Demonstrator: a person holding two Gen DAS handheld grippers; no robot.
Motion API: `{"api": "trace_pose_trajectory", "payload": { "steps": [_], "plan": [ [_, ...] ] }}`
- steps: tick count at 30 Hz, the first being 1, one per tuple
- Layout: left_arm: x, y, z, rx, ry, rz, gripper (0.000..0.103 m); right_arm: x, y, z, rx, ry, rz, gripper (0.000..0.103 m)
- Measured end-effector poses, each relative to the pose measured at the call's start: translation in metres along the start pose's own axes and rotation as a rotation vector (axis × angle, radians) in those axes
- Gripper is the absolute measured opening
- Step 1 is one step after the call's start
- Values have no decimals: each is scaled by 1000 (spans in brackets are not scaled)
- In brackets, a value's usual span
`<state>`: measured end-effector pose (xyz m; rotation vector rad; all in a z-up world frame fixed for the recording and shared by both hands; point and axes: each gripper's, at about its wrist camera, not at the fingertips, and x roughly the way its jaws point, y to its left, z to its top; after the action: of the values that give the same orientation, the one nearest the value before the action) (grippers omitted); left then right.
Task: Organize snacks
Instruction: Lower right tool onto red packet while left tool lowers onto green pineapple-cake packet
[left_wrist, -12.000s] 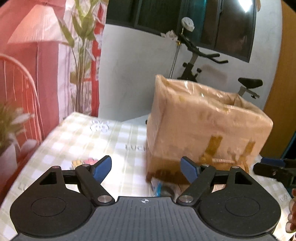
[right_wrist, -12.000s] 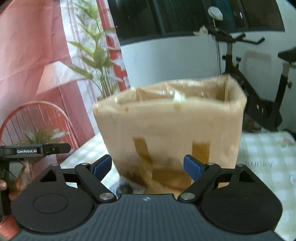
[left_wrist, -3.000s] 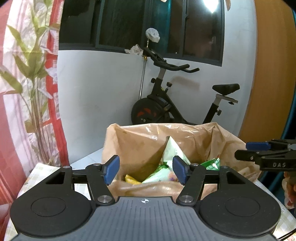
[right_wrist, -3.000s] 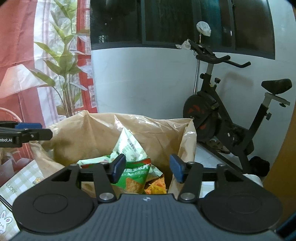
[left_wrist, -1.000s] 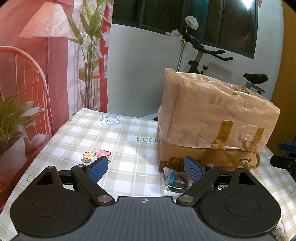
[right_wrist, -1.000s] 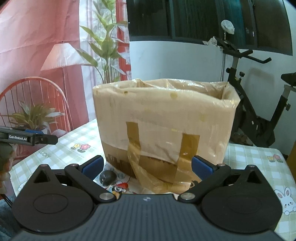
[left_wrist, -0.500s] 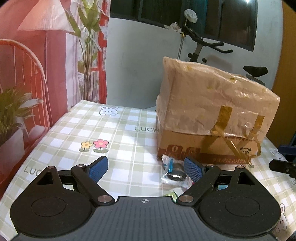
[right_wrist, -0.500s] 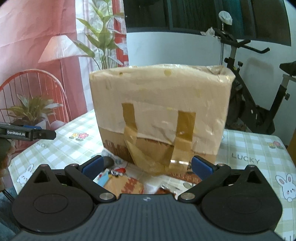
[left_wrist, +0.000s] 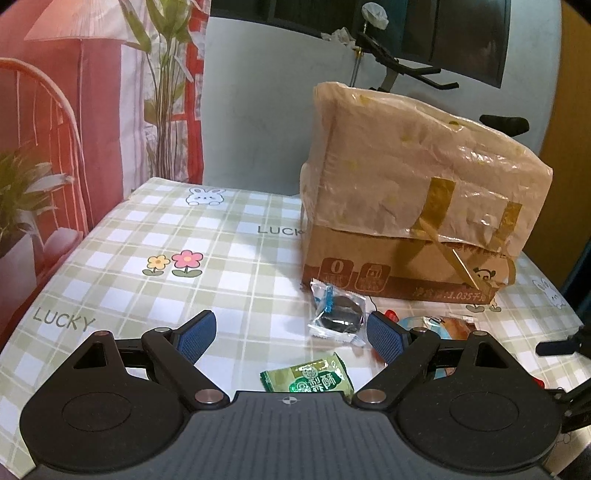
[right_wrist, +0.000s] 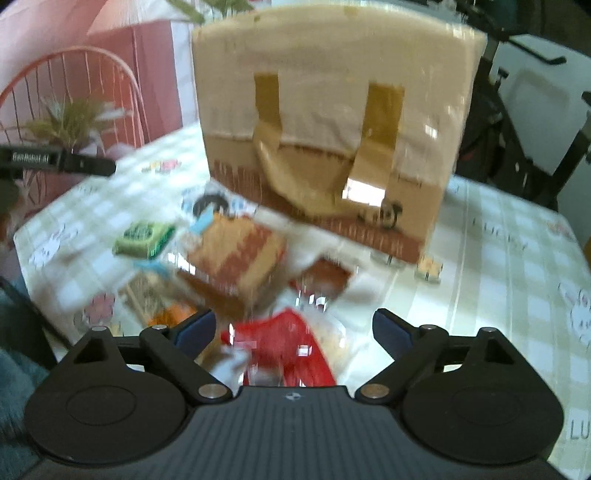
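Loose snack packets lie on the checked tablecloth (left_wrist: 122, 258) in front of the taped cardboard box (left_wrist: 413, 206). A green packet (left_wrist: 306, 378) is seen between the wide, empty jaws of the left gripper (left_wrist: 291, 336), angled downward. A red packet (right_wrist: 288, 347) is framed, untouched, by the right gripper (right_wrist: 293, 332), whose jaws have just been closing yet stand apart. Only its blurred view shows a brown checked packet (right_wrist: 240, 254).

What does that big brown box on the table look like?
The box is brown cardboard and stands upright on the checked tablecloth. A crinkly tan plastic bag covers its top and hangs down the sides. Two strips of brownish tape hold the plastic to the front, and one has partly peeled loose. Printed symbols and a small panda picture run along the bottom edge. A clear packet with a dark round snack lies right at its foot.
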<state>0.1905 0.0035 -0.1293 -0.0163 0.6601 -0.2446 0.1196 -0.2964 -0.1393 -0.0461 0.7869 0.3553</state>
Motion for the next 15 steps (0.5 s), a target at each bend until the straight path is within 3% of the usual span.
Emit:
{"api": "trace_pose_trajectory", "payload": {
  "steps": [2,4,9,15],
  "plan": [
    [1,-1,0,-2,5,0,90,2,0,-4,-5,22,3,86],
    [2,-1,-1,-2,9,-1,90,5,-1,-6,-6,39,8,74],
    [3,0,-2,-6,16,1,90,14,0,-8,-20,69,41,70],
    [6,1,-4,-2,26,-11,88,21,-4,-7,-14,57,65,54]
  ]
}}
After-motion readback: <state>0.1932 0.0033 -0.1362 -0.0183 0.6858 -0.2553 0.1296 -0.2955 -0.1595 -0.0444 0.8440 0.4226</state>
